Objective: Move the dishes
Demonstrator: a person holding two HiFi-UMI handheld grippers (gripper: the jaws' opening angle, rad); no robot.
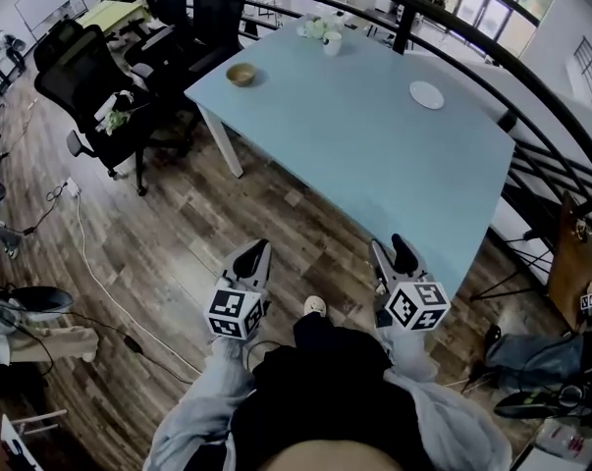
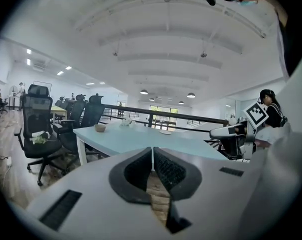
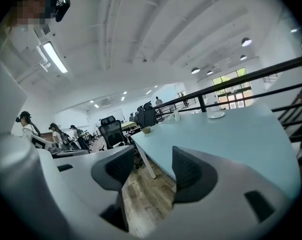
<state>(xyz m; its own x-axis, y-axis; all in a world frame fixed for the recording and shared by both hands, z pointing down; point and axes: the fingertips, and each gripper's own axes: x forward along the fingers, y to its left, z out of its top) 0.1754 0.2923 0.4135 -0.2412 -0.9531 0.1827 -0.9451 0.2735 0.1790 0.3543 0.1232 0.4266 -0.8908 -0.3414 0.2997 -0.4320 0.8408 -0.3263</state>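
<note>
A brown bowl [image 1: 241,74] is sitting near the light-blue tabletop's [image 1: 374,155] far left corner, with a white plate [image 1: 426,94] toward the right edge and a white cup [image 1: 332,43] at the back. Their contents are too small to tell. Well short of them, the left gripper [image 1: 257,251] is holding its jaws together on nothing. The right gripper [image 1: 394,250] is hanging with its jaws apart and nothing between them.

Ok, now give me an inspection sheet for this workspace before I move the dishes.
Surface: light blue table, with the dishes spread over its far part.
Job's things: wooden bowl near the far left corner; white plate on the railing side; white cup at the far edge.
Clutter: pale bundle beside the cup, too small to identify.
Grippers: left gripper shut, empty; right gripper open, nothing between its jaws.
Cables: white cable on the wood floor, left.
Surroundings: black office chairs left of the table; black railing behind it.
</note>
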